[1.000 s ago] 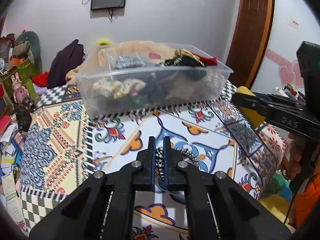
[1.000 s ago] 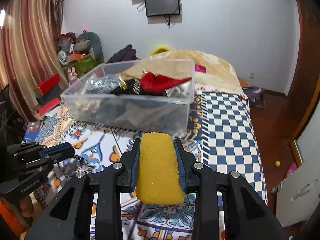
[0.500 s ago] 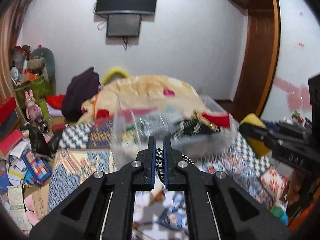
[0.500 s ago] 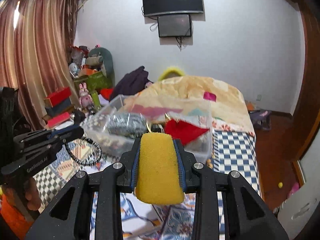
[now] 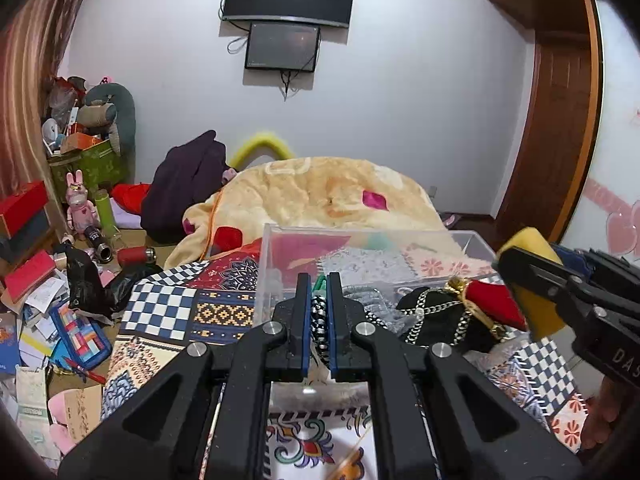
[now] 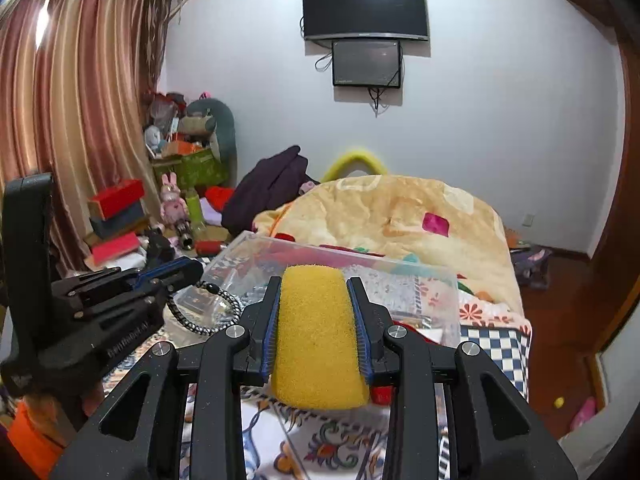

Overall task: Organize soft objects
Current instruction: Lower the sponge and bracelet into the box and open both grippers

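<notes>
Left gripper (image 5: 319, 322) clamps a black-and-white cord (image 5: 319, 320); right gripper (image 6: 316, 334) squeezes a yellow sponge (image 6: 318, 336). Both hang over the near rim of the clear bin (image 5: 360, 240) on the bed, presumably for dropping in with the clothes.

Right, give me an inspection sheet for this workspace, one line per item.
Surface: bed with patterned quilt.
Job's things: yellow sponge; black-and-white braided cord; clear plastic bin holding a chain-trimmed black item and red cloth.
Clutter: beige blanket, dark garment, boxes and papers beside the bed.
Grippers: left gripper shut on the braided cord at the bin's near wall; right gripper shut on the yellow sponge.
Cables: wires hang under the wall screens.
Surroundings: two wall screens, curtain, wooden door.
</notes>
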The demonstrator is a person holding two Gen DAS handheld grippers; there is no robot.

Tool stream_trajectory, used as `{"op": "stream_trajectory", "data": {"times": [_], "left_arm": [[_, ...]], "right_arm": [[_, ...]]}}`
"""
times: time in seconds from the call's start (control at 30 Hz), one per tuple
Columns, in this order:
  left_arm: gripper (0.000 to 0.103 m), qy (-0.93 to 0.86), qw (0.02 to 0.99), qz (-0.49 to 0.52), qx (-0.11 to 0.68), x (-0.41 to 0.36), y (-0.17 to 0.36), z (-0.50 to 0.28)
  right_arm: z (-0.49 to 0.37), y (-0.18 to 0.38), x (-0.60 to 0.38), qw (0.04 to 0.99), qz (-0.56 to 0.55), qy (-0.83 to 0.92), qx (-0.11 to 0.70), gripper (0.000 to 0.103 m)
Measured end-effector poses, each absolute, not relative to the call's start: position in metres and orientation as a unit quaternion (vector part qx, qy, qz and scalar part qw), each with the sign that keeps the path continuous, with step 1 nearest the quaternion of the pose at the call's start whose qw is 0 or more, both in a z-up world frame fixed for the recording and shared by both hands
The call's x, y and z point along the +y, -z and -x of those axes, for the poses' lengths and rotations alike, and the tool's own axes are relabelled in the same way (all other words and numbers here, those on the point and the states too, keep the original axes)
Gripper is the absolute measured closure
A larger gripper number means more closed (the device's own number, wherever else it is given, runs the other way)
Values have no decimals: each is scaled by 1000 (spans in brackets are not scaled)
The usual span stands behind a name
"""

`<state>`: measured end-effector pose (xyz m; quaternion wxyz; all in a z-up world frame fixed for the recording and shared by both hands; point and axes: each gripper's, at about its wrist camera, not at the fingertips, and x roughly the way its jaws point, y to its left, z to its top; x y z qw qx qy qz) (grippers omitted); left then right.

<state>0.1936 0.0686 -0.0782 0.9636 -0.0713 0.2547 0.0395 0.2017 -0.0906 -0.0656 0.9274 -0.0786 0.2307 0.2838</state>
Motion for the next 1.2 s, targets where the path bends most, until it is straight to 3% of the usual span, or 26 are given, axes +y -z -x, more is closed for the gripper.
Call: {"op": "stream_trajectory", "data": {"times": [0.33,0.43,0.47,0.5,0.67,0.8,1.2], "left_arm": [[97,-31,955,54,291,65,101,-211],[95,-26,953,55,297,66,103,-211],[92,-25,953,55,298,65,103,-210],[89,-23,952,57,299,65,103,-210],[72,-14,955,61,291,64,95,-200],[59,-6,960,62,273,62,81,-186],[55,20,977,62,202,53,24,-128]], "right_arm": [[-224,101,-68,911,108,-279,284,73],[-225,101,-69,909,111,-273,294,56],[-225,101,-70,908,108,-275,298,48],[-225,100,-72,907,106,-276,300,45],[-220,95,-80,905,100,-280,304,44],[-212,82,-92,913,87,-278,285,33],[-165,20,-137,940,37,-274,201,33]]}}
